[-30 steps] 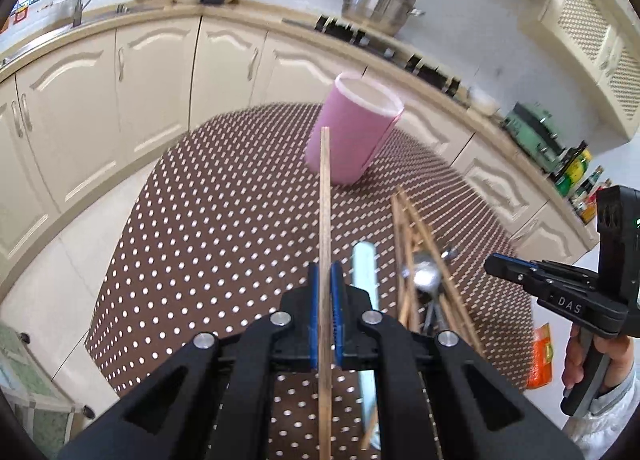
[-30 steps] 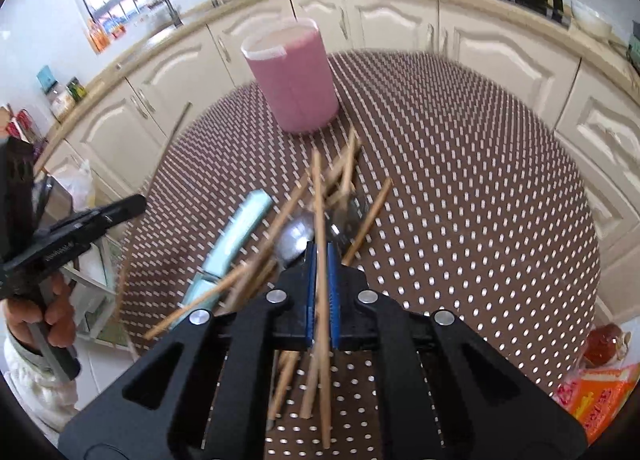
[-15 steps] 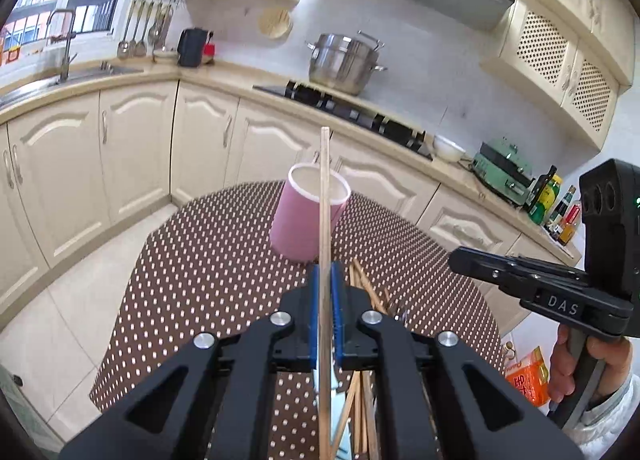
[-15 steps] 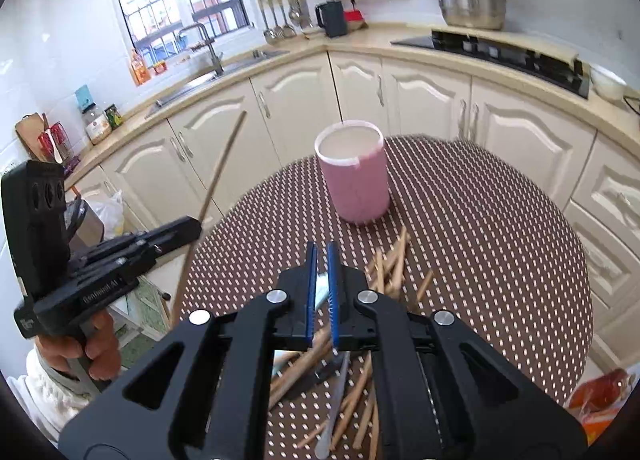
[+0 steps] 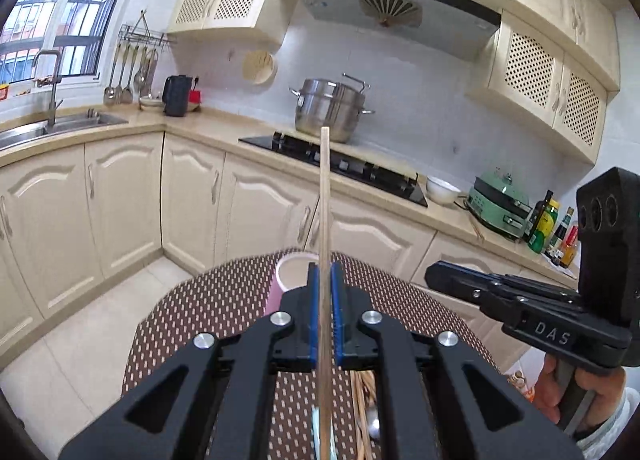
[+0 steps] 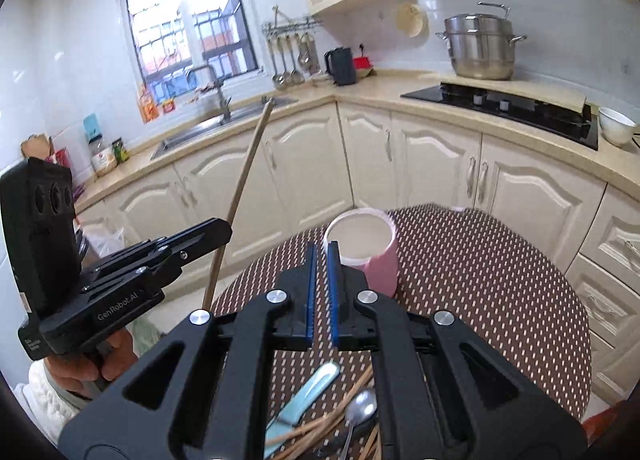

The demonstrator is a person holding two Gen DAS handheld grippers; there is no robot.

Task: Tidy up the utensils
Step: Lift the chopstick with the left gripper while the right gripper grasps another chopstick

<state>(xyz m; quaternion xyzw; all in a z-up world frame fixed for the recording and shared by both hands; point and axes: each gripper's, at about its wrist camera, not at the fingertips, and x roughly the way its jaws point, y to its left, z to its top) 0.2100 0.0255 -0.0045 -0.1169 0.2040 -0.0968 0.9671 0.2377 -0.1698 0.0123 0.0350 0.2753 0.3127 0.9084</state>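
Note:
My left gripper (image 5: 325, 266) is shut on a wooden chopstick (image 5: 325, 196) that stands upright between its blue pads, high above the table. From the right wrist view the left gripper (image 6: 228, 226) shows at the left with its chopstick (image 6: 244, 176) slanting upward. My right gripper (image 6: 322, 248) is shut with nothing between its pads; it also shows as the right gripper (image 5: 430, 274) beside the left one. The pink cup (image 6: 380, 264) stands upright on the dotted table (image 6: 480, 292), just beyond both grippers. Below lie loose chopsticks (image 6: 320, 428), a spoon (image 6: 360, 408) and a light blue handle (image 6: 308, 392).
Cream cabinets curve around behind the table. A steel pot (image 5: 330, 110) sits by the black hob (image 5: 332, 164), and a sink (image 6: 224, 120) lies under the window. A hand (image 5: 580, 392) holds the right gripper's grip.
Both grippers have risen and tipped upward, so the table and pile dropped low in view. The left still grips its chopstick. A chopstick that lined up between the right pads is gone from them.

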